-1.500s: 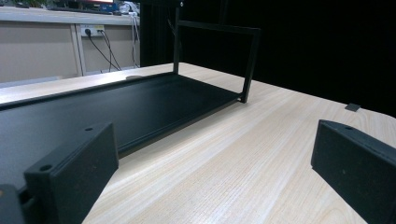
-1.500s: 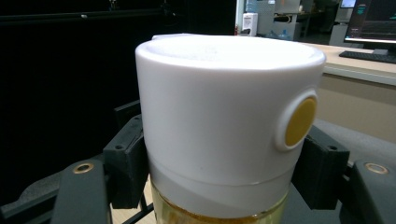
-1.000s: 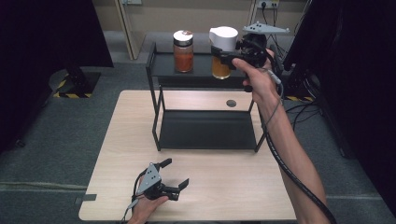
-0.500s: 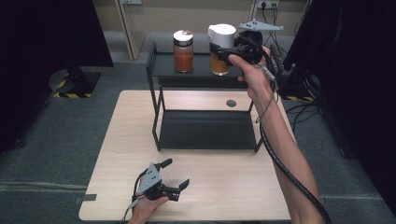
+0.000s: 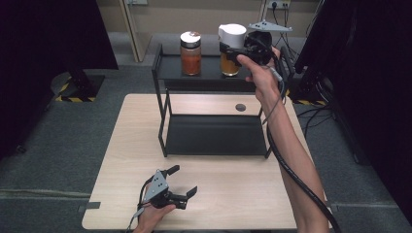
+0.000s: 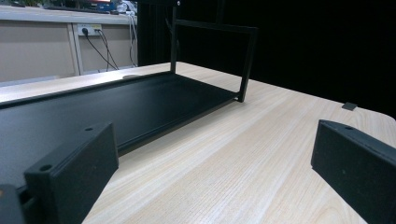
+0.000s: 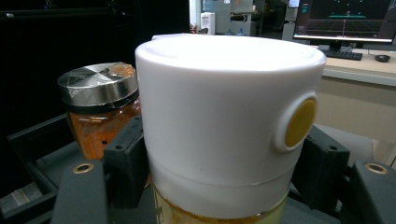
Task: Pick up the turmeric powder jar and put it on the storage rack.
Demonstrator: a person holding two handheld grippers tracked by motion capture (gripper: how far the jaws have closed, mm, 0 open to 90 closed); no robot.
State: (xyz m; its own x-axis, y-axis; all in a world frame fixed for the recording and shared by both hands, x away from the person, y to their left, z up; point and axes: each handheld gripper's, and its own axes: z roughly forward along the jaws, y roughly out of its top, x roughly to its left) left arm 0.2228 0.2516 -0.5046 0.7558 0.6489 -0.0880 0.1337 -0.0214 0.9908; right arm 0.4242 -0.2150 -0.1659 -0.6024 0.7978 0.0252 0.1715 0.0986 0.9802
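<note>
From above, the right gripper (image 5: 232, 52) clamps its jaws on the white-capped jar (image 5: 231, 48) atop the black rack (image 5: 165, 73), beside the steel-lidded jar (image 5: 190, 53). Its own camera reveals the cap's yellow button (image 7: 299, 122). The left gripper (image 5: 180, 183) rests wide open and empty on the counter (image 5: 233, 194) before the rack.

A rack (image 5: 214, 133) stands at the table's (image 5: 121, 160) centre; on its top shelf, toward twelve o'clock, a metal-lidded jar (image 5: 190, 53) stands at nine o'clock of a capped bottle (image 5: 231, 51); the right gripper (image 5: 232, 52) clasps that bottle from three o'clock; the left gripper (image 5: 183, 182) rests on the table at seven o'clock of the rack.
</note>
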